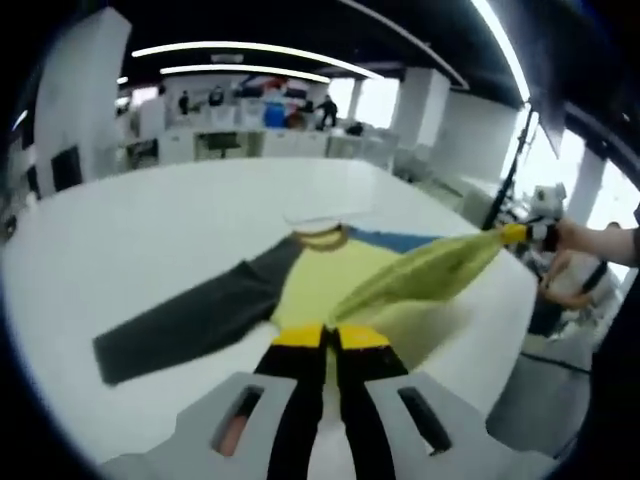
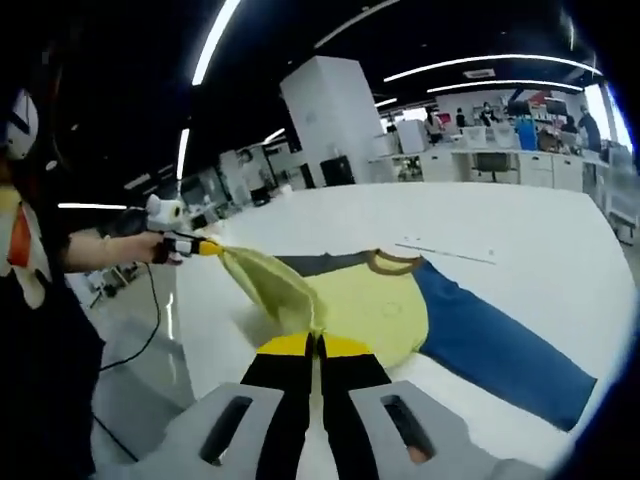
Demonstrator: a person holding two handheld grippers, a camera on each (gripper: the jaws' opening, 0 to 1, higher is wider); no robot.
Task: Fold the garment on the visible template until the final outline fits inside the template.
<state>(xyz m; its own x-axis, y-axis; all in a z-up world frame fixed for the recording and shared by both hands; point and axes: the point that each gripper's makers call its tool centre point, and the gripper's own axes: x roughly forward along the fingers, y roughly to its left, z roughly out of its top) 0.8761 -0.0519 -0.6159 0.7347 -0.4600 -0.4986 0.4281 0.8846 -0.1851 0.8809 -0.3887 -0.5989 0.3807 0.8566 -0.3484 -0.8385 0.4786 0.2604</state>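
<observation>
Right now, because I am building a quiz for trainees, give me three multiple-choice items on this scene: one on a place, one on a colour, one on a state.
1. Where does the long-sleeved shirt lie?
A. on a white table
B. on the floor
C. on a chair
2. What colours are its sleeves?
A. both yellow
B. one dark grey, one blue
C. both red
3. How are the grippers?
A. both open
B. both shut on the hem
C. one open

1 A: the long-sleeved shirt lies on the white table.
2 B: dark grey sleeve, blue sleeve.
3 B: left gripper and right gripper each pinch the lifted yellow hem.
</observation>
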